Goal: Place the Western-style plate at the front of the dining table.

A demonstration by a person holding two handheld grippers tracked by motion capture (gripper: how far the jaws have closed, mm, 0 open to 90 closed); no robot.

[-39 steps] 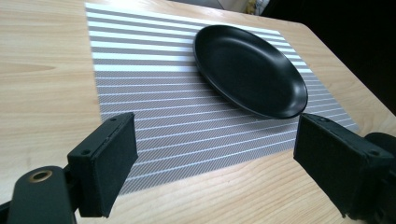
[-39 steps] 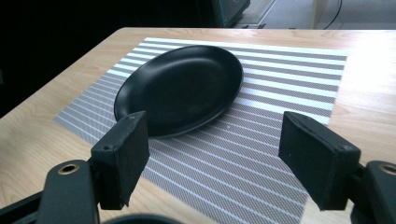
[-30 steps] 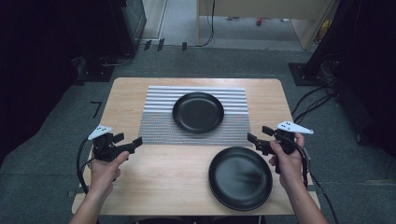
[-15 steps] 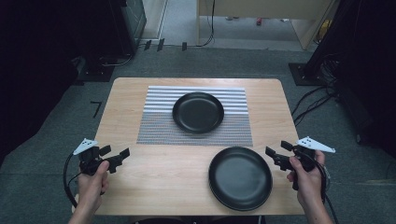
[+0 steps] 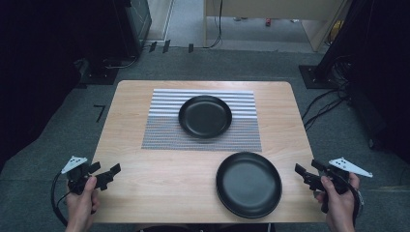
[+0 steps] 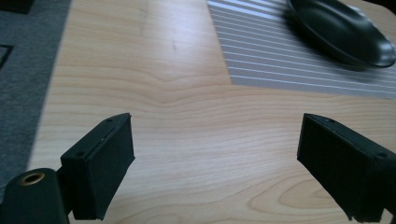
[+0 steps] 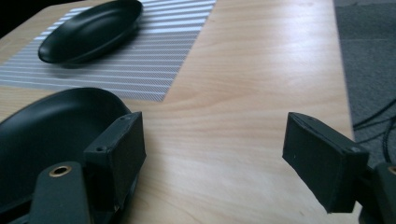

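Jaws stand spread and empty on both the left gripper (image 5: 105, 175) at the table's (image 5: 159, 188) near-left edge and the right gripper (image 5: 309, 175), just beside the near black plate (image 5: 248, 183), with the far plate (image 5: 205, 116) on the striped mat (image 5: 159, 130).

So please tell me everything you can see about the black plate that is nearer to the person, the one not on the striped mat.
The near black plate is round and shallow, with a low raised rim and a smooth, slightly glossy dark surface; the material could be plastic or coated metal. It is empty and lies flat and upright on the bare wooden table, toward the person's right, apart from the striped mat. Nothing grips it. The open right gripper is just off its right edge, not touching it.
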